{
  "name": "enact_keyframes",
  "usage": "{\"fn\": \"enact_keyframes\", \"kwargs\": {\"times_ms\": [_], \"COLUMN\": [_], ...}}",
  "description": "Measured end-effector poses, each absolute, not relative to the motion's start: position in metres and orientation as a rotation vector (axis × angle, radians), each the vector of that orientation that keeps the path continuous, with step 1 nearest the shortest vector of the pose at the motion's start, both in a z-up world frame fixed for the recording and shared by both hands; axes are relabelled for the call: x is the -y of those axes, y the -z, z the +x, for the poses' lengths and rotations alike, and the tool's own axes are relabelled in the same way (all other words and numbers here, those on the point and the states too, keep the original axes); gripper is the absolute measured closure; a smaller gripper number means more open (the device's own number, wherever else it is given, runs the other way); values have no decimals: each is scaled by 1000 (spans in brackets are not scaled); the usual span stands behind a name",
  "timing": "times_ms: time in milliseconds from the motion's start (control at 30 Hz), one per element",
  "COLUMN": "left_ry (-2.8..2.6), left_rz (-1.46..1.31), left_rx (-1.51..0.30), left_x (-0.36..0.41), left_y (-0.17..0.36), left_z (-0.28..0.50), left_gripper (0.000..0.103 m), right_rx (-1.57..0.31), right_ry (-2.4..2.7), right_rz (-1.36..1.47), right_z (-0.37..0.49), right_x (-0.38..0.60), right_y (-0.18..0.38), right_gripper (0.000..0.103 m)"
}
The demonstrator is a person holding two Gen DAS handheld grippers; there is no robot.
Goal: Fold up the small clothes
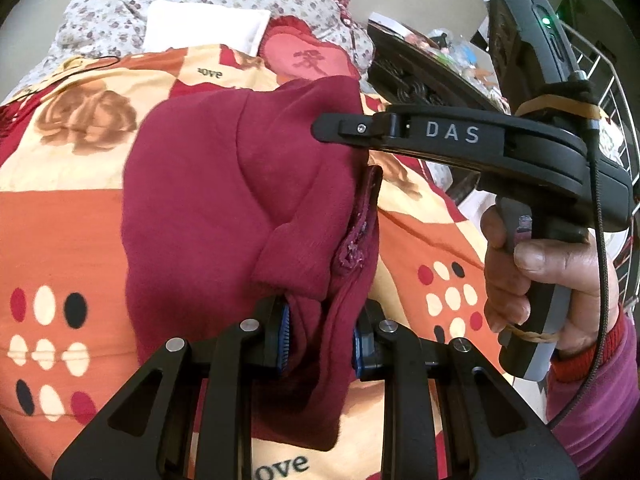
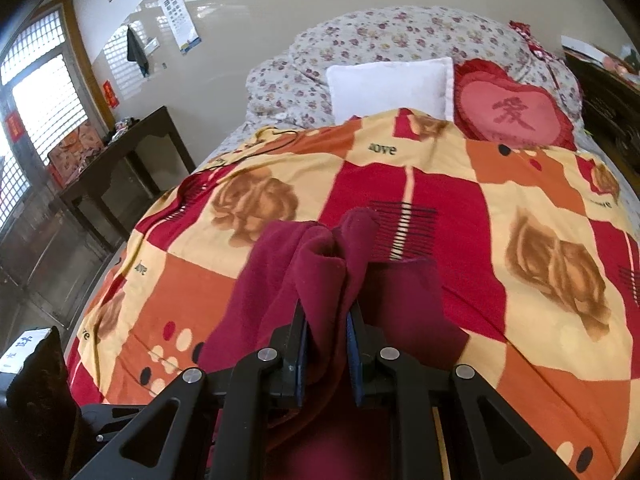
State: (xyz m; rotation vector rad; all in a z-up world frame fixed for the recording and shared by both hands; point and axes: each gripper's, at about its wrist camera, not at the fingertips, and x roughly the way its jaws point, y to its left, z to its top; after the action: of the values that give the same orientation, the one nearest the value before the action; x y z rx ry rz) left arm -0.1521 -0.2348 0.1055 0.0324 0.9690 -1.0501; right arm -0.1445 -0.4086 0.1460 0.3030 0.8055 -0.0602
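Observation:
A small dark red garment (image 1: 224,184) hangs bunched above the patterned orange, red and cream bed cover (image 1: 60,220). My left gripper (image 1: 322,338) is shut on a fold of it at its near edge. My right gripper (image 2: 326,344) is shut on another bunched part of the same garment (image 2: 320,264). In the left wrist view the right gripper's black body marked DAS (image 1: 452,134) reaches in from the right, its tip at the garment's upper right edge, held by a hand (image 1: 532,280).
A white pillow (image 2: 390,84), a red heart cushion (image 2: 508,114) and a floral quilt (image 2: 380,36) lie at the bed's far end. A dark side table (image 2: 120,168) stands left of the bed. A metal rack (image 1: 612,92) stands at the right.

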Motion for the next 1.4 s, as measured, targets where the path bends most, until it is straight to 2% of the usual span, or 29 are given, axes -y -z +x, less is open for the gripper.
{"fn": "enact_keyframes", "kwargs": {"times_ms": [533, 633, 667, 733, 800, 833, 1000, 1133, 1267, 1400], "left_ry": [1035, 1039, 1041, 1072, 1108, 1128, 1138, 1046, 976, 940], "left_rz": [101, 87, 90, 96, 103, 118, 169, 218, 199, 201], "left_rx": [-1008, -1032, -1035, -1043, -1041, -1035, -970, -877, -922, -970], "left_x": [273, 269, 269, 265, 259, 254, 219, 195, 192, 196], "left_y": [-79, -85, -88, -94, -101, -105, -124, -129, -111, -86], "left_z": [-167, -169, -171, -177, -183, -187, -193, -185, -162, -153], "left_gripper": [81, 79, 75, 70, 67, 66, 66, 62, 62, 62], "right_rx": [-891, -891, -892, -890, -892, -888, -815, -791, -870, -941], "right_ry": [140, 139, 135, 143, 183, 198, 159, 25, -59, 11], "right_rz": [400, 421, 425, 425, 412, 411, 419, 371, 302, 277], "right_z": [-143, -143, -144, -146, -150, -153, -180, -190, -187, -203], "right_x": [456, 461, 463, 463, 465, 465, 455, 417, 377, 376], "right_y": [-89, -84, -83, -84, -88, -91, -122, -139, -123, -95], "right_gripper": [87, 87, 87, 83, 65, 64, 64, 64, 65, 67]}}
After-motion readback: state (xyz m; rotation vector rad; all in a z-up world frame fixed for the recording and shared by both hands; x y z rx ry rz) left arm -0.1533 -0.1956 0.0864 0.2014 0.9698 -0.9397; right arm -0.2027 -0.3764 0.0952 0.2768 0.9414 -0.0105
